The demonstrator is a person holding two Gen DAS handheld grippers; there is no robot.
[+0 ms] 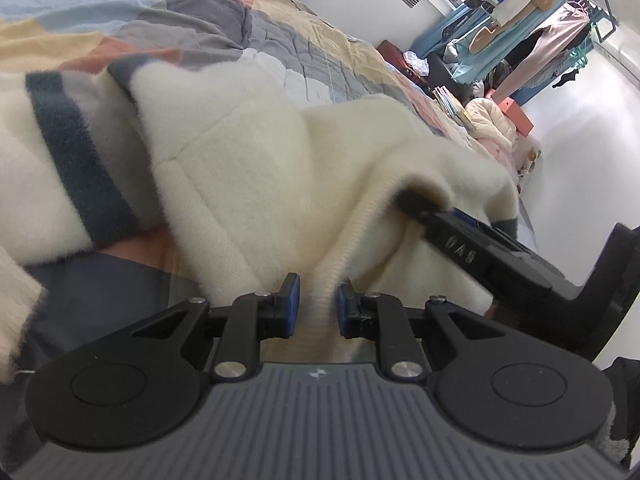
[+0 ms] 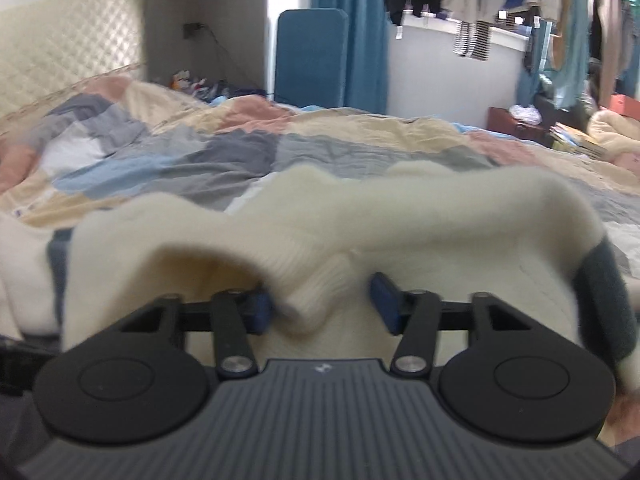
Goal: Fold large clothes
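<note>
A cream fleece sweater [image 1: 248, 168] with dark blue bands lies bunched on the patchwork quilt. My left gripper [image 1: 318, 306] is shut on its ribbed hem, which runs up between the blue pads. My right gripper's fingers show in the left wrist view [image 1: 424, 204], pushed into a fold of the sweater. In the right wrist view the sweater [image 2: 360, 216] is lifted and blurred; my right gripper [image 2: 320, 304] stands wide, with a ribbed fold lying between the pads against the left one, apart from the right one.
The bed's patchwork quilt [image 2: 200, 152] spreads behind the sweater. A clothes rack with hanging garments [image 1: 520, 20] and piles of items [image 1: 488, 120] stand beyond the bed's side. A blue panel [image 2: 310, 56] and padded headboard [image 2: 60, 40] are at the back.
</note>
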